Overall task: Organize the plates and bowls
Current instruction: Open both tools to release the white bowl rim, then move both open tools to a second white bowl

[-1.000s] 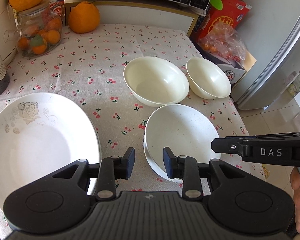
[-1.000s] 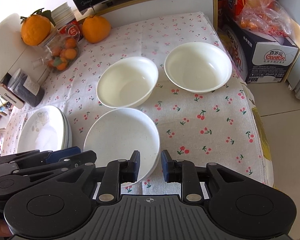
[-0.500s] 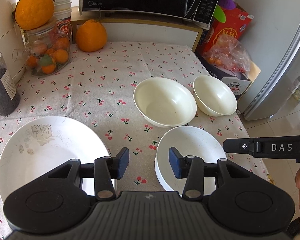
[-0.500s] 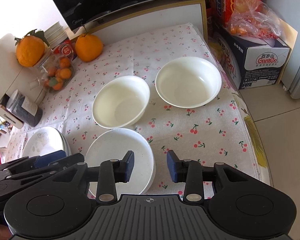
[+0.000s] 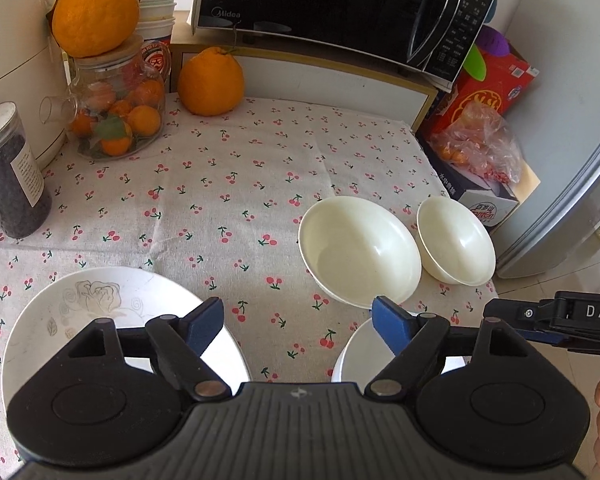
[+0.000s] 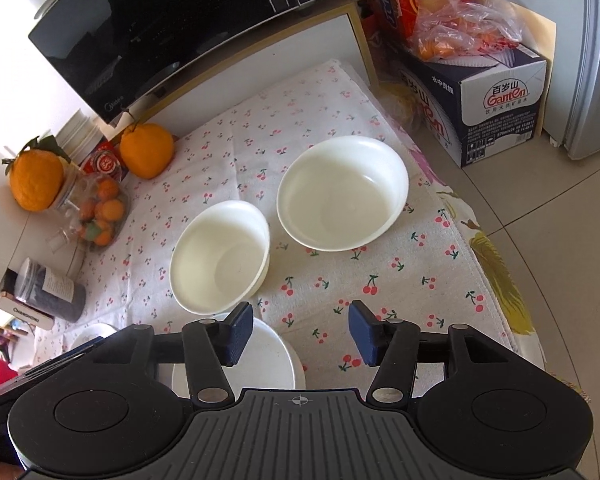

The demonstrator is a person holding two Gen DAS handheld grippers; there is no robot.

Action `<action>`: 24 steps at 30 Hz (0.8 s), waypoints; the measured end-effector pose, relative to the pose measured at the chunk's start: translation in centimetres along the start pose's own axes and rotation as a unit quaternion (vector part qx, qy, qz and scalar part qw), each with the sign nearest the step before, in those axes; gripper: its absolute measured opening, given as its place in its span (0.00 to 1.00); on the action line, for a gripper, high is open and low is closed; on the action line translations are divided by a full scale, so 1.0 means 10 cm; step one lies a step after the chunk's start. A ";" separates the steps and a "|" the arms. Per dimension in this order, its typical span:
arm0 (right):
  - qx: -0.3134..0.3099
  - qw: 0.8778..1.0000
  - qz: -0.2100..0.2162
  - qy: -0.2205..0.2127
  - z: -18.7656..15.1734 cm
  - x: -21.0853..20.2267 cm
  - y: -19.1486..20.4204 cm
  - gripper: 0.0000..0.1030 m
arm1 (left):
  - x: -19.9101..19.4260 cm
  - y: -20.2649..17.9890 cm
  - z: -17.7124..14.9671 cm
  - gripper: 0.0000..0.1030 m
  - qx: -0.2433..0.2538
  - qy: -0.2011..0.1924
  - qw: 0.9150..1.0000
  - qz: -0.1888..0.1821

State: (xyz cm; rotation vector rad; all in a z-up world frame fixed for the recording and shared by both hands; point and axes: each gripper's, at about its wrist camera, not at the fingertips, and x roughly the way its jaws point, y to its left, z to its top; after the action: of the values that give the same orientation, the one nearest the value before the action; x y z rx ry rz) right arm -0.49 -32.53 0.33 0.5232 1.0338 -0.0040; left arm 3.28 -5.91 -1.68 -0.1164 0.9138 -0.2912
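Note:
Two cream bowls stand side by side on the cherry-print cloth: a nearer bowl (image 5: 360,250) (image 6: 220,256) and a far-right bowl (image 5: 456,240) (image 6: 342,194). A plain white plate (image 5: 356,356) (image 6: 268,360) lies at the near edge, partly hidden by the grippers. A rose-patterned plate (image 5: 100,316) lies at the near left. My left gripper (image 5: 298,328) hovers above bare cloth between the two plates, its jaws opening with nothing between them. My right gripper (image 6: 300,334) hovers over the plain plate's right rim and the cloth, jaws opening, nothing held.
A glass jar of small oranges (image 5: 118,116) with a big orange on top, a loose orange (image 5: 210,82) and a dark canister (image 5: 8,176) line the back left. A microwave (image 5: 332,12) stands behind. Boxes (image 6: 484,92) and a fridge stand beyond the table's right edge (image 6: 496,272).
Both grippers have pulled back and up from the plain white plate and their jaws have spread apart. The plate stays on the cloth. More of the table's far end now shows.

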 end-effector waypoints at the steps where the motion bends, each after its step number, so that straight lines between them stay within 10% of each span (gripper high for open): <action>1: 0.004 1.000 0.001 0.001 0.01 0.01 -0.01 0.58 | 0.02 0.00 0.02 0.80 0.001 0.000 1.000 0.005; 12: 0.029 0.999 0.008 0.024 0.15 0.30 0.05 0.64 | 0.29 0.06 0.24 0.92 -0.009 0.016 1.000 0.007; 24: 0.040 0.998 0.016 0.036 0.31 0.63 0.15 0.64 | 0.57 0.04 0.31 0.71 -0.001 0.037 0.999 -0.001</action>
State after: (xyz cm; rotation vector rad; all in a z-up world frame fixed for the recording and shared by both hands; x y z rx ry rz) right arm 5.68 -31.05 -2.95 0.6156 1.0989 0.0011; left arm 9.13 -7.31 -4.23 -0.1086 0.9870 -0.2975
